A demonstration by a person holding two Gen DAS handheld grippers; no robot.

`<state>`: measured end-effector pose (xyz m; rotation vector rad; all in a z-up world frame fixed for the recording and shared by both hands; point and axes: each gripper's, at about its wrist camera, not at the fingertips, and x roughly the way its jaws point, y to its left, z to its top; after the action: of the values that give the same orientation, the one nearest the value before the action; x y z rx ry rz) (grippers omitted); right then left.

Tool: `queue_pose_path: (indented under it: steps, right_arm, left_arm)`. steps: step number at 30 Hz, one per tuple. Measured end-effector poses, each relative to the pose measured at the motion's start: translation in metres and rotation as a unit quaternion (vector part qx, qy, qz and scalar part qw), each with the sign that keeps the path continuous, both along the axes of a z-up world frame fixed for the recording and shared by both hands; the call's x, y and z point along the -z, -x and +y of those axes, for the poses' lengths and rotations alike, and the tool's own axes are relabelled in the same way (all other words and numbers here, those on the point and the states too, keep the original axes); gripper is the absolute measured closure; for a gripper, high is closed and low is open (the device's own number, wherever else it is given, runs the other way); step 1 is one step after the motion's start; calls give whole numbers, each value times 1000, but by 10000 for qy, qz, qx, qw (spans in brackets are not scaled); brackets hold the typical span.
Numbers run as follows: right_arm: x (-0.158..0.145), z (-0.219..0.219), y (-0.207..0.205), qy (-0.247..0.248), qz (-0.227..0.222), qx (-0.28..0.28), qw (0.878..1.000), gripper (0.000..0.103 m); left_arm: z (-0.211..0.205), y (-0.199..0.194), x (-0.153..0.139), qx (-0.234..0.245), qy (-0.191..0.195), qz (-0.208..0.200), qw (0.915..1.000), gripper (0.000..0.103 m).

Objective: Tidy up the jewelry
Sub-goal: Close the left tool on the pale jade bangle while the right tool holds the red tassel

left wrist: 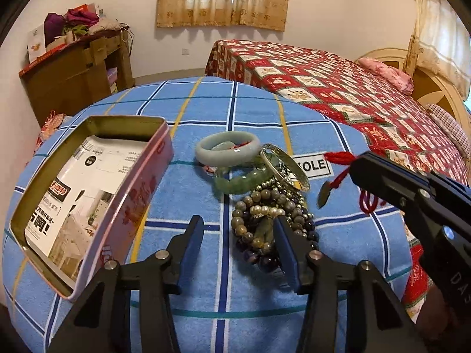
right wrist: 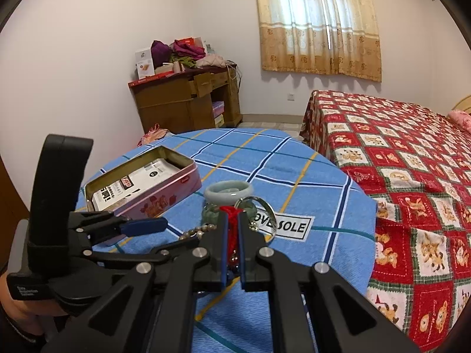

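the right tongs (right wrist: pixel 232 229) are shut tight on a red cord (right wrist: pixel 232 220), and its little charm (left wrist: pixel 323 195) hangs just off the right side of the pile of beads (left wrist: pixel 270 223) on the blue cloth (left wrist: pixel 338 123). the open tin (left wrist: pixel 88 194) sits on the far left, past the pile, so the cord must cross over the beads to get there. the left tongs (left wrist: pixel 235 229) are apart with nothing between them, beads just by the right tip, and they are nearer the tin.
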<state>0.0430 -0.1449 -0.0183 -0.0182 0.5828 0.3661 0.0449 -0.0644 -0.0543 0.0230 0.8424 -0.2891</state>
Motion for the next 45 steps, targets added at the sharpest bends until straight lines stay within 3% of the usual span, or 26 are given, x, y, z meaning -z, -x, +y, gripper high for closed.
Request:
queue_pose_path:
  steps: [1, 4, 8, 19, 26, 33, 34, 36, 38, 40, 45]
  right_arm:
    - [1, 1, 0, 5, -1, -7, 10000, 95]
    - [0, 0, 0, 22, -16, -35, 10000, 95]
    - [0, 0, 0, 17, -26, -41, 10000, 95]
    - [-1, -1, 2, -3, -38, 18, 10000, 95]
    - [3, -4, 3, 27, 23, 28, 10000, 95]
    - [4, -4, 3, 32, 35, 11, 10000, 95]
    - [4, -4, 3, 30, 36, 8, 10000, 95]
    - [4, -4, 3, 19, 36, 7, 10000, 95]
    - [4, -4, 3, 20, 30, 15, 10000, 95]
    - [4, -4, 3, 26, 31, 14, 10000, 95]
    - [2, -9, -6, 2, 49, 103, 9999, 95]
  left_arm:
    - [0, 1, 0, 8, 7, 2, 10000, 55]
    - [-2, 2, 2, 161, 68, 103, 9998, 95]
    - [-4, 5, 4, 254, 43, 118, 9996, 102]
    - [8, 8, -11, 51, -32, -242, 9997, 103]
    - [6, -3, 4, -20, -71, 254, 9996, 102]
    - [5, -4, 7, -48, -64, 344, 9994, 101]
    - [6, -3, 4, -65, -26, 314, 9995, 100]
    - [10, -1, -1, -157, -57, 213, 9996, 89]
    - [14, 2, -7, -237, -36, 74, 9997, 44]
    - [15, 3, -12, -218, 28, -91, 9997, 41]
    - [5, -15, -18, -55, -291, -210, 9993, 41]
